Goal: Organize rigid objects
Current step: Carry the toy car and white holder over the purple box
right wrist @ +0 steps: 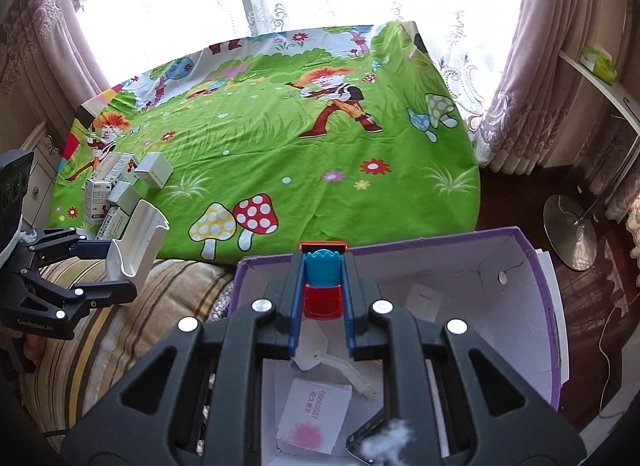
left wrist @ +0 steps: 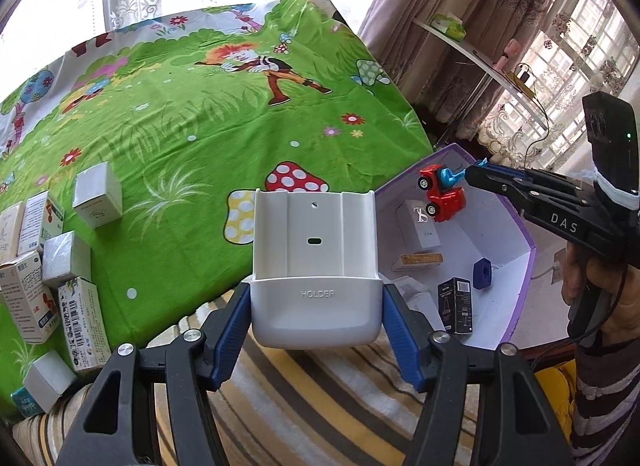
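My left gripper is shut on a white plastic holder, its blue pads pressing both sides of the base; it hangs over the striped cushion at the bed's near edge. The same holder shows at the left of the right wrist view. My right gripper is shut on a red and blue toy car, held above the purple box. In the left wrist view that toy car hangs over the box's white inside, at the tip of the right gripper.
Several small cartons lie in a cluster on the green cartoon bedsheet at the left. Inside the box lie a black carton, a blue block and white packets. A striped cushion lies below the left gripper. A lamp base stands on the floor at right.
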{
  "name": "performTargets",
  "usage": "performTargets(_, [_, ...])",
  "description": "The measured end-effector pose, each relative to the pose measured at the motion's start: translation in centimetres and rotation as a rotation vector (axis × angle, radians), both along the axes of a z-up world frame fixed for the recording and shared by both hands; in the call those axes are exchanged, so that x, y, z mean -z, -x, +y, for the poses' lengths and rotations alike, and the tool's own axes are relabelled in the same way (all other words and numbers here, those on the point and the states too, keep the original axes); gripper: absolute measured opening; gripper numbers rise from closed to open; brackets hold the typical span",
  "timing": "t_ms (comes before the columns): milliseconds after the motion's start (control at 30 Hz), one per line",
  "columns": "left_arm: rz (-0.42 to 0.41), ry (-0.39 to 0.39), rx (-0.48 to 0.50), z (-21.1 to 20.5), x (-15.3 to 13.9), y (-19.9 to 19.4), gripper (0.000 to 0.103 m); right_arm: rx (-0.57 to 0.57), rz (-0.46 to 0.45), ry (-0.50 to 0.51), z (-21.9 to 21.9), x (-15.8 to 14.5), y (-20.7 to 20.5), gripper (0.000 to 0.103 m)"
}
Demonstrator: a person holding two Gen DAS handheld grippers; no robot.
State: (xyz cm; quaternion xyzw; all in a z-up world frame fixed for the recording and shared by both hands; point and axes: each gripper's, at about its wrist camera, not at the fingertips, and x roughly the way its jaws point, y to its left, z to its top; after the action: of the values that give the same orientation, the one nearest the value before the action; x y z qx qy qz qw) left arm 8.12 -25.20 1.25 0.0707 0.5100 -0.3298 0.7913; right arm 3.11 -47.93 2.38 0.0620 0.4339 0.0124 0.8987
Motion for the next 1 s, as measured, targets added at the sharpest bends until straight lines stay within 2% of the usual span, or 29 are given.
performTargets(333, [0.045,-0.023,0.11,-6.4,0.8,0.7,0.064,0.163,0.073,-0.003,-6.2,3.3,4.6,0.02])
performTargets(633, [0.11,-0.005,0.116,-9.8,1.9,-0.3,0.065,0.25,0.117,-0.019,-9.6,6.0,6.1,0.02])
performTargets(800, [0.126,0.044,0.068,-8.5,1.4,-0.6,0.066,0.272,0.131,-0.026,-10.7,7.0,6.1,0.02])
performTargets(1000, [0.078,0.107,-0.029,-4.5,-0.6,-0.4,0.068,0.282,0.174,-0.023,-11.2,8.5,5.6,0.021])
